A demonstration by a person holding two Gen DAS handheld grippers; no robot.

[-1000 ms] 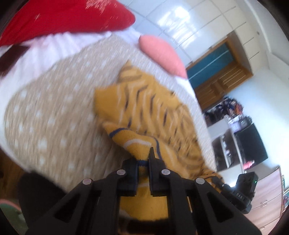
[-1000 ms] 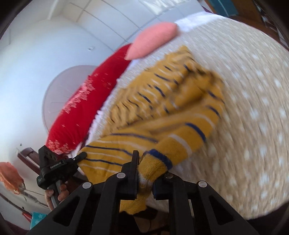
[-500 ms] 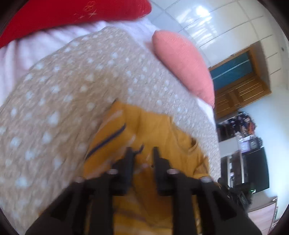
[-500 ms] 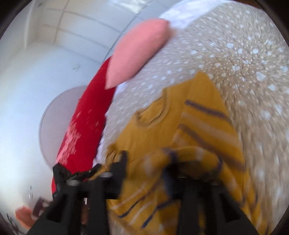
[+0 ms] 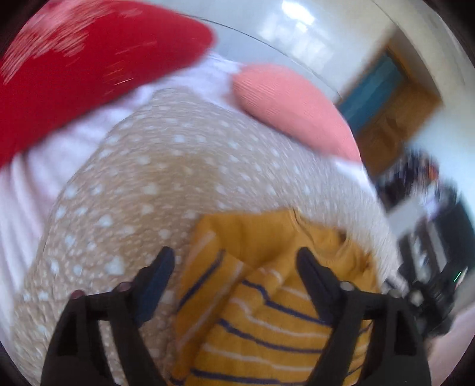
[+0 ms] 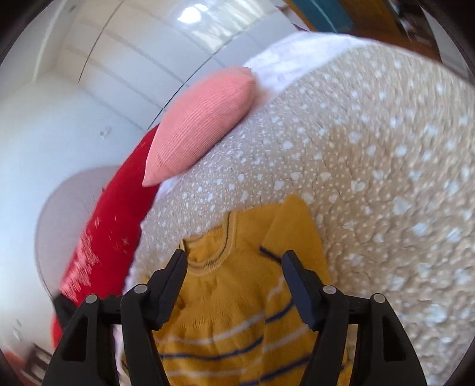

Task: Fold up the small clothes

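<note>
Having carried the sleeve cuffs up over the mustard striped sweater (image 6: 237, 305), both the left hand-held gripper (image 5: 234, 261) and right hand-held gripper (image 6: 234, 261) are just opening, released, leaving it lying on the bed's dotted blanket (image 6: 371, 178) at 6 o'clock, where loose sleeves are probably risking sliding unfolded.

My two fisheye views are bright with daylight; glare on glossy wall panels (image 6: 204, 26), motion blur, dark warped rims.
</note>
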